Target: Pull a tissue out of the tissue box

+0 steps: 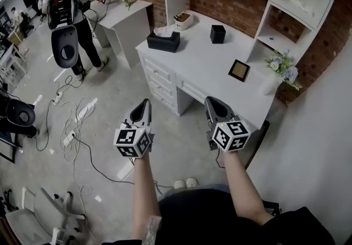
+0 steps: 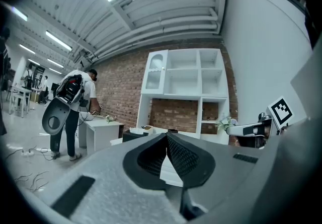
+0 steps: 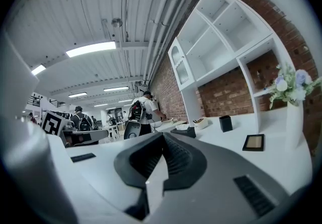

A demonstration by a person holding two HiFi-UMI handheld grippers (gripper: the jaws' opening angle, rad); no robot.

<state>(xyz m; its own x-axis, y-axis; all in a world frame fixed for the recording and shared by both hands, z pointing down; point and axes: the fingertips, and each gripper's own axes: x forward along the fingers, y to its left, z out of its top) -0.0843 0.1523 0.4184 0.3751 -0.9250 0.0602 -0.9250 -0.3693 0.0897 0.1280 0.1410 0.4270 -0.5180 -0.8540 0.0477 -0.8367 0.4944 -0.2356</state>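
A black tissue box (image 1: 163, 42) stands at the far left corner of the white desk (image 1: 201, 59), with a white tissue (image 1: 163, 31) sticking out of its top. My left gripper (image 1: 146, 104) and right gripper (image 1: 212, 102) hang side by side over the floor, short of the desk's front edge and well away from the box. Both point level toward the desk, shut, with nothing in them. Past the closed tips of the left gripper (image 2: 166, 137), the left gripper view shows the box (image 2: 133, 135) far off. It is also small and distant (image 3: 184, 132) beyond the right gripper (image 3: 162, 136).
On the desk stand a black pen cup (image 1: 218, 33), a small picture frame (image 1: 239, 70), a white vase of flowers (image 1: 280, 70) and a bowl (image 1: 183, 19). Drawers (image 1: 159, 81) face me. A person with a backpack (image 1: 67, 4) stands at a second table. Cables (image 1: 71, 123) lie on the floor.
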